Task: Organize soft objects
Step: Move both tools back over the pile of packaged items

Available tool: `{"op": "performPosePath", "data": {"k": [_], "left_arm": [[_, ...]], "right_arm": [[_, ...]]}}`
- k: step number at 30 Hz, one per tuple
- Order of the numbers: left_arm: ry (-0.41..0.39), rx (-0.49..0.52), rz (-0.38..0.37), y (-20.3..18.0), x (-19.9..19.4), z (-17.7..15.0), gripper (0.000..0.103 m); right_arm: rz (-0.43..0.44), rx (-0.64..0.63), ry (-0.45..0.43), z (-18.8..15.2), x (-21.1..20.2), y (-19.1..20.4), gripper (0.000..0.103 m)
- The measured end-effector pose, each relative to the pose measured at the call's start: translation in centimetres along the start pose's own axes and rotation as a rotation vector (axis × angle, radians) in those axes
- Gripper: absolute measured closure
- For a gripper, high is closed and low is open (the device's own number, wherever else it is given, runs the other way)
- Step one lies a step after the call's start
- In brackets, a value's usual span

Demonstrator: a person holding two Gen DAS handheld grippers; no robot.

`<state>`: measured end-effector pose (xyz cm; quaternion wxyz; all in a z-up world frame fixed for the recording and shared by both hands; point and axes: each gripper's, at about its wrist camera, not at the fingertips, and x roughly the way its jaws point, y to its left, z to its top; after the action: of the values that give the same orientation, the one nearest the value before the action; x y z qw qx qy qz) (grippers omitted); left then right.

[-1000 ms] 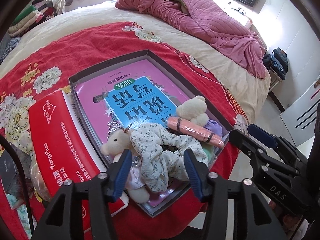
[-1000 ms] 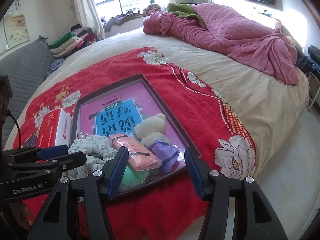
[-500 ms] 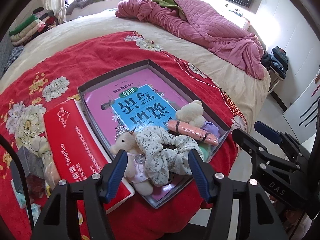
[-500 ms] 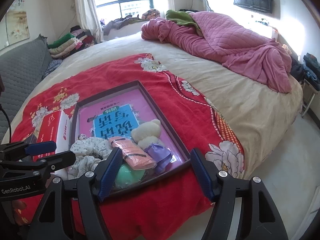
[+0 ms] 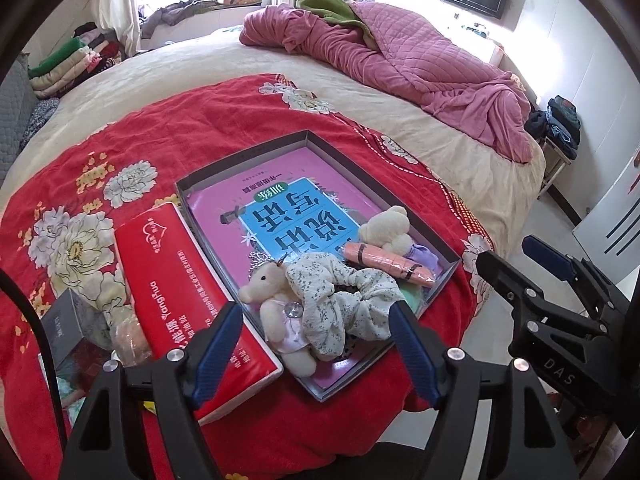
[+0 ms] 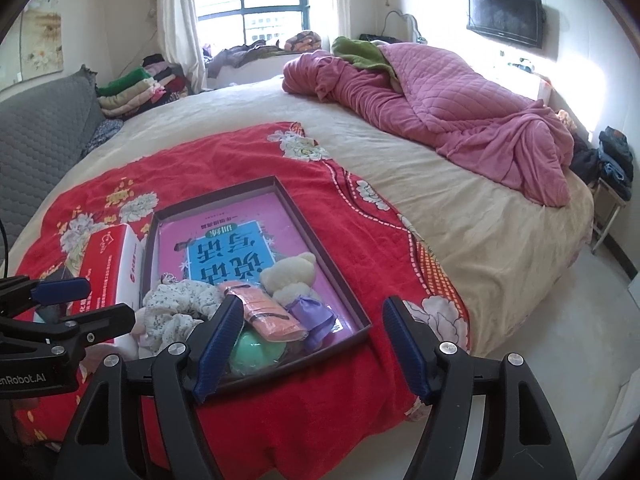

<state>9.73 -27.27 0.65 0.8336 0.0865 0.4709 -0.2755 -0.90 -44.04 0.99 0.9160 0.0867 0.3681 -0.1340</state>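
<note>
Scrunchie (image 5: 340, 300), plush (image 5: 280, 316), bear (image 5: 386, 228), pink roll (image 5: 388, 262) piled in tray (image 5: 240, 164) near end, just ahead of left gripper (image 5: 316, 344), jaws wide apart, empty. Right gripper (image 6: 312, 340) likewise spread, empty, marked "DAS". Red box (image 5: 180, 284) left of tray reads "Yangrua". Left gripper body reads "GenRobot.AI".
</note>
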Motion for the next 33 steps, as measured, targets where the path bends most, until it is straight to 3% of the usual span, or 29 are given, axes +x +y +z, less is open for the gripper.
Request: {"op": "performPosePath", "data": {"k": [18,33], "left_arm": [[-0.027,-0.007,0.046,0.6,-2.9,-1.3,0.027],[-0.057,-0.131,0.113,7.6,-7.0,-4.9,0.027]], "right_arm": [[0.014,-0.051,-0.037,0.2,-2.9,1.9,0.029],[0.118,-0.146,-0.063,0.6,-5.1,8.5,0.029]]}}
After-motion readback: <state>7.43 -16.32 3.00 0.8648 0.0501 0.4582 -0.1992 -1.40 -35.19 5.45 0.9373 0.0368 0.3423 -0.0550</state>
